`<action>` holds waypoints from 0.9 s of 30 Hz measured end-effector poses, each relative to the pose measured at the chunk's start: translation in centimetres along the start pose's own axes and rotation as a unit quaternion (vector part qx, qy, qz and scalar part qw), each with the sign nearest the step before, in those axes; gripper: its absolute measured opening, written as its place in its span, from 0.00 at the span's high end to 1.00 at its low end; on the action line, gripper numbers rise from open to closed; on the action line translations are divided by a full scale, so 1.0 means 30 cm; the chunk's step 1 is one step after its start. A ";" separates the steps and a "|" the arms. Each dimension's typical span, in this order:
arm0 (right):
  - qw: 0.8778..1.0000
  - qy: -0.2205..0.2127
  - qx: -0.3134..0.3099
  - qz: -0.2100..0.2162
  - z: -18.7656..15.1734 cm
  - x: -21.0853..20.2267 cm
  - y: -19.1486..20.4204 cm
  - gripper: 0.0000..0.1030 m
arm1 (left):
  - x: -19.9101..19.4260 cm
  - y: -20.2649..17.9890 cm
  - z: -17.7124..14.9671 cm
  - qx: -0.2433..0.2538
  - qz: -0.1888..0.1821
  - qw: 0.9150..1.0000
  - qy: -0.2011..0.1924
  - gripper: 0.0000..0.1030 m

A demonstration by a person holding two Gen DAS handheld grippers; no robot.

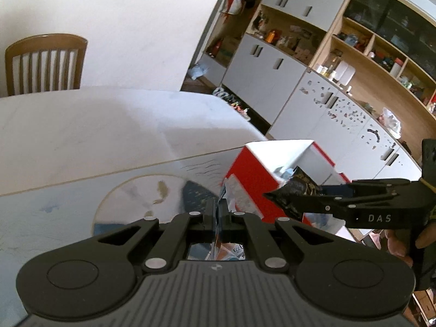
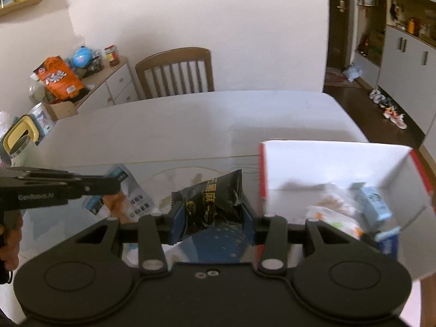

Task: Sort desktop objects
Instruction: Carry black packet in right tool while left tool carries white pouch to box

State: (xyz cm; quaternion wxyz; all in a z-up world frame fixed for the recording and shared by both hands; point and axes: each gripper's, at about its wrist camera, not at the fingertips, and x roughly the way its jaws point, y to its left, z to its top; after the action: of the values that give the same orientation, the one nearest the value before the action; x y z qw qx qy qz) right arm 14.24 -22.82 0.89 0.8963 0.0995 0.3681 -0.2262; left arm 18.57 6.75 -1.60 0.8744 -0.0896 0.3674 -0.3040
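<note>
1. Between the right gripper's [image 2: 208, 218] blue pads sits a crinkly black foil snack packet with gold print [image 2: 215, 199], pinched on both sides, just left of the red-and-white open cardboard box [image 2: 335, 160].
2. Left gripper [image 1: 218, 215] is pressed together on a thin blue-and-white printed plastic packet [image 1: 224, 190].
3. Stuff inside the box is blurry, can't really tell what's what.
</note>
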 end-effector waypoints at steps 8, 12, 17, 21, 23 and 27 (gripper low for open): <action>1.000 -0.007 0.012 -0.022 -0.038 -0.083 -0.108 0.58 | 0.025 -0.142 0.049 0.016 -0.021 1.000 -0.014 0.99; 1.000 -0.008 0.015 -0.027 -0.051 -0.109 -0.172 0.58 | 0.033 -0.209 0.083 0.031 -0.024 0.999 -0.024 0.99; 0.999 -0.007 0.014 -0.028 -0.062 -0.128 -0.249 0.58 | 0.059 -0.270 0.126 0.031 -0.023 0.999 -0.035 0.99; 1.000 -0.005 0.011 -0.027 -0.067 -0.138 -0.310 0.58 | 0.098 -0.314 0.157 0.022 -0.026 0.999 -0.042 0.99; 1.000 -0.004 0.010 -0.026 -0.067 -0.142 -0.344 0.58 | 0.121 -0.338 0.169 0.023 -0.026 0.998 -0.045 0.99; 1.000 0.001 0.011 -0.027 -0.069 -0.142 -0.409 0.58 | 0.180 -0.387 0.191 0.028 -0.024 0.998 -0.049 0.99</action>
State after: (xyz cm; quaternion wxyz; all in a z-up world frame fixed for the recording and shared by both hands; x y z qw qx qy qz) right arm 4.43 -31.45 2.28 0.8881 0.0996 0.3694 -0.2547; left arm 20.10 -6.13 3.72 0.8859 -0.0887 0.3134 -0.3302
